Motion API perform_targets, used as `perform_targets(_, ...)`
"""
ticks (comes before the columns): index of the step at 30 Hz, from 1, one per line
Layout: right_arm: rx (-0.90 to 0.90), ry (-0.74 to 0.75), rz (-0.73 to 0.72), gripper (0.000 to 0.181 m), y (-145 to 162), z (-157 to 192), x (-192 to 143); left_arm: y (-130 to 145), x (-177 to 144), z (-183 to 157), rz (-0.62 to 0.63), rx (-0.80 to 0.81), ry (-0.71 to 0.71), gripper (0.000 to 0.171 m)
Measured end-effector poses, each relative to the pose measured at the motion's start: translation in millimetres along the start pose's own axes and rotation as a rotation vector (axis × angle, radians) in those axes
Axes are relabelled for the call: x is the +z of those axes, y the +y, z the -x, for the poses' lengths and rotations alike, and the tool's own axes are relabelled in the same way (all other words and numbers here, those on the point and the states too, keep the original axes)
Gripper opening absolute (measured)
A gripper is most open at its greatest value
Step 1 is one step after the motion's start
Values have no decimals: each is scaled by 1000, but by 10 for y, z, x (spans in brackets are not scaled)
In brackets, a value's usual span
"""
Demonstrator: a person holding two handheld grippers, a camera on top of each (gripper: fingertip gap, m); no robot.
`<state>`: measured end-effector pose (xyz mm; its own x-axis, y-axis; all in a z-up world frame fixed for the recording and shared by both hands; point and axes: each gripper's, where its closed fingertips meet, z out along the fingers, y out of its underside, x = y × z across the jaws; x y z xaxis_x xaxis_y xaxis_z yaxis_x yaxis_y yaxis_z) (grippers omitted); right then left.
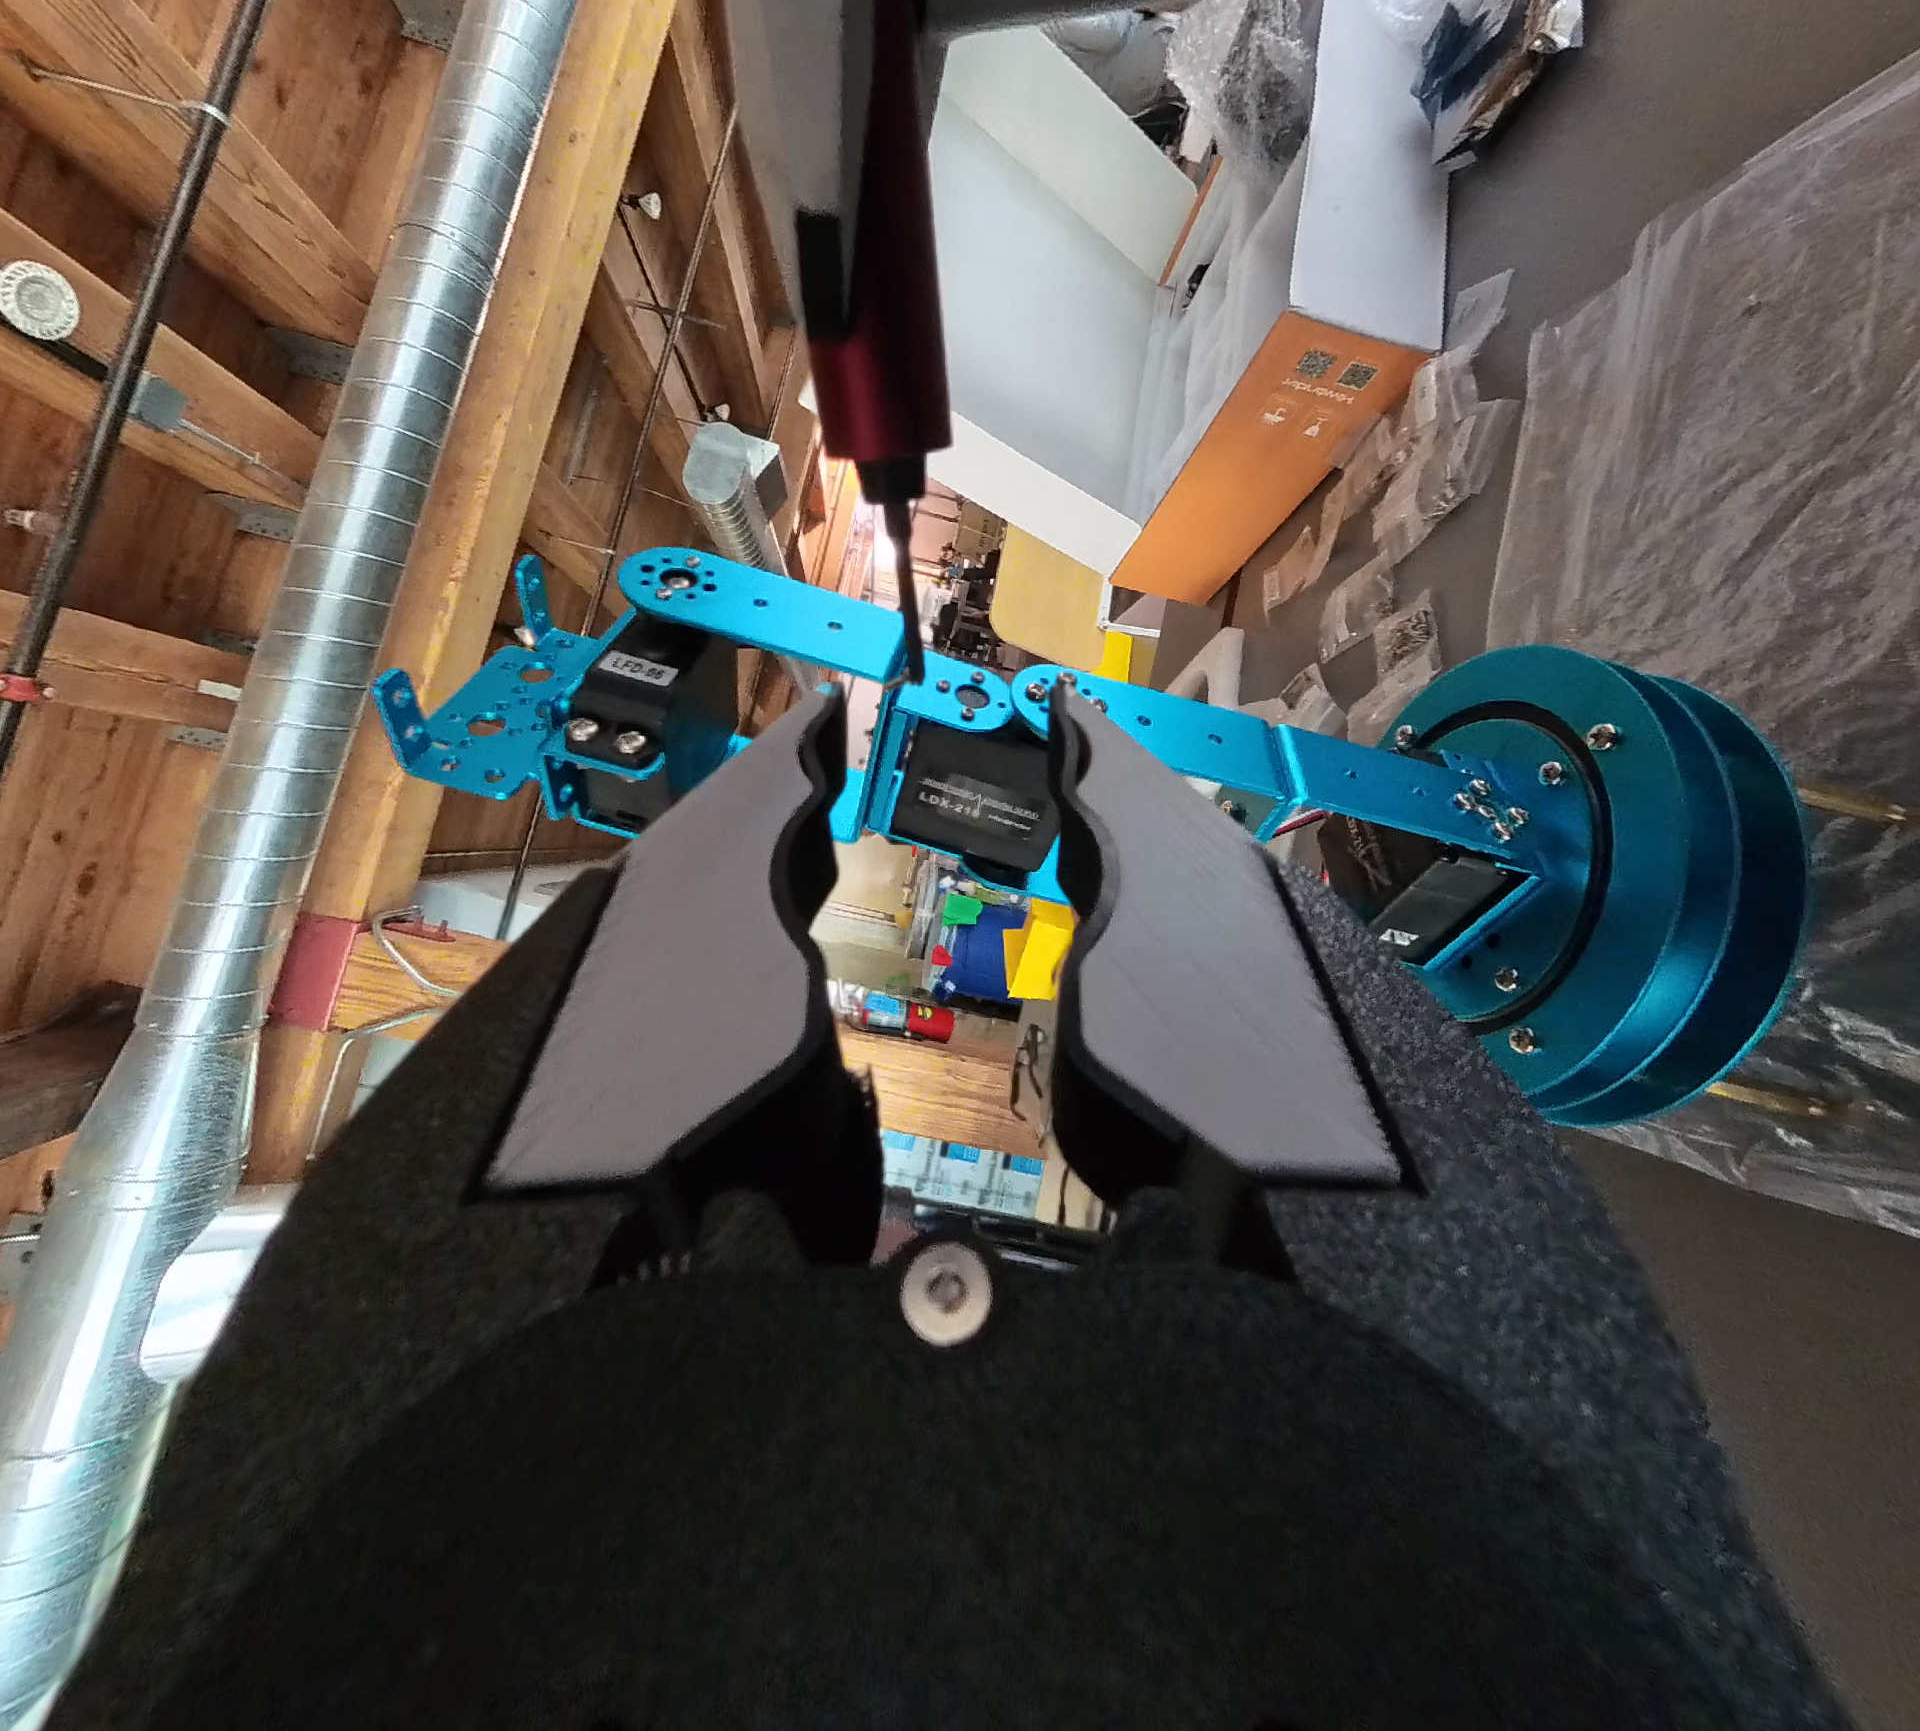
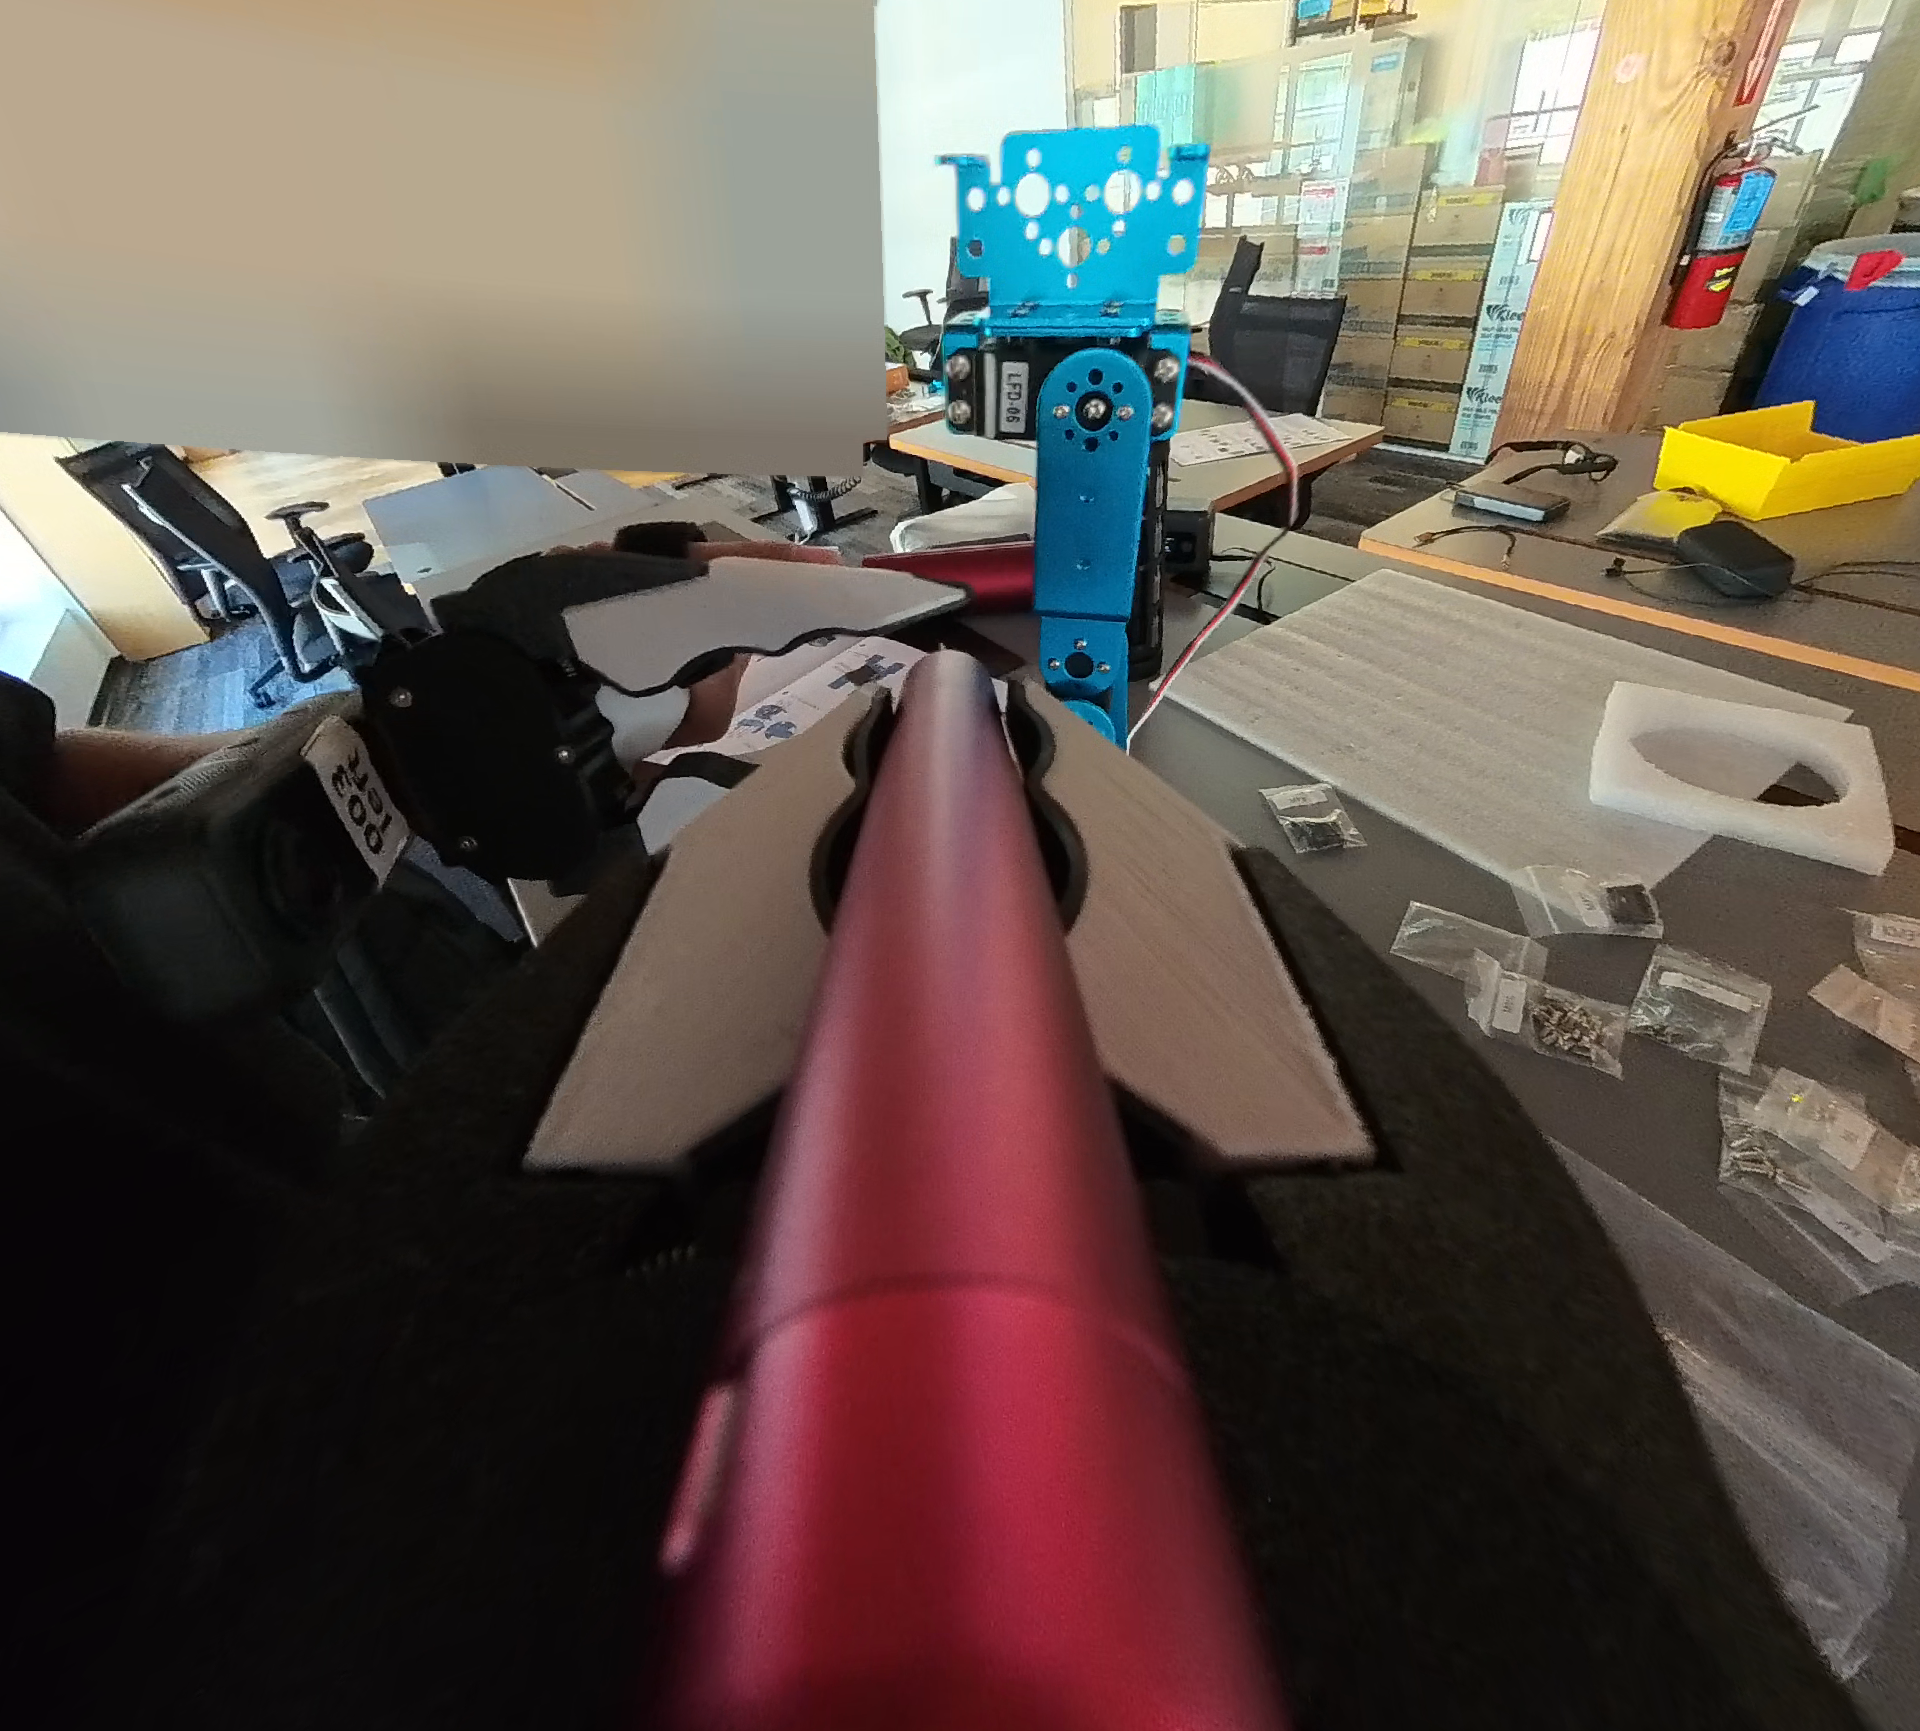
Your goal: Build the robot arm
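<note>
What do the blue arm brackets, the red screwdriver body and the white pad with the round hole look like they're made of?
Blue arm brackets: probably anodised aluminium, with a metallic sheen, thin folded edges and punched holes. Red screwdriver: likely anodised metal too, with a smooth satin finish and soft highlights. White pad: looks like packing foam, matte with a cut-out hole.

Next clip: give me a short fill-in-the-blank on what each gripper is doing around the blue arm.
1. The right gripper is shut on a ____ screwdriver.
2. The screwdriver's bit meets the blue servo arm at a ____.
3. The left gripper is ____, its fingers either side of a black servo.

Missing: red; joint; open
</note>
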<state>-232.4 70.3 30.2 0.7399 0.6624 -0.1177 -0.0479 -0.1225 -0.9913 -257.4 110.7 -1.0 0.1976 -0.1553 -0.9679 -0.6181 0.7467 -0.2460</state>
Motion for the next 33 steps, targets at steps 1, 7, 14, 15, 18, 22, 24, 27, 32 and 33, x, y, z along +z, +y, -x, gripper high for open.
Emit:
perform_targets(1, -1, -3, 0, 22, 1, 8, 6, -4, -1, 6, -2, -2, -3, 38)
perform_targets(7, -1, -1, -12, 22, -26, 32, 7, -7, 0, -40, -6, 9, 14, 38)
perform_targets(14, -1, -5, -19, 22, -42, 41, -9, 1, -11, -35, -2, 4, 16, 37)
perform_targets(15, -1, -5, -19, 22, -38, 41, -11, 0, -13, -36, -1, 3, 16, 37)
perform_targets(18, 5, -7, -20, 22, -33, 44, -16, 10, -14, -45, 4, -13, 25, 37)
perform_targets(22, 62, -54, -42, 22, -33, 81, -20, -42, -15, -36, -28, -197, 52, 30)
perform_targets(24, 129, -102, -68, 22, -29, 105, -36, -67, -14, -4, -54, -376, 84, 30)
perform_targets(27, 265, -165, -136, 23, -39, 94, -83, -164, -37, 74, -124, -646, 135, 26)
perform_targets(32, 548, -298, -293, 22, -108, 37, -195, -380, -94, 270, -267, -1026, 182, 19)
perform_targets(33, 593, -319, -314, 23, -110, 23, -215, -390, -101, 318, -286, -1054, 162, 16)
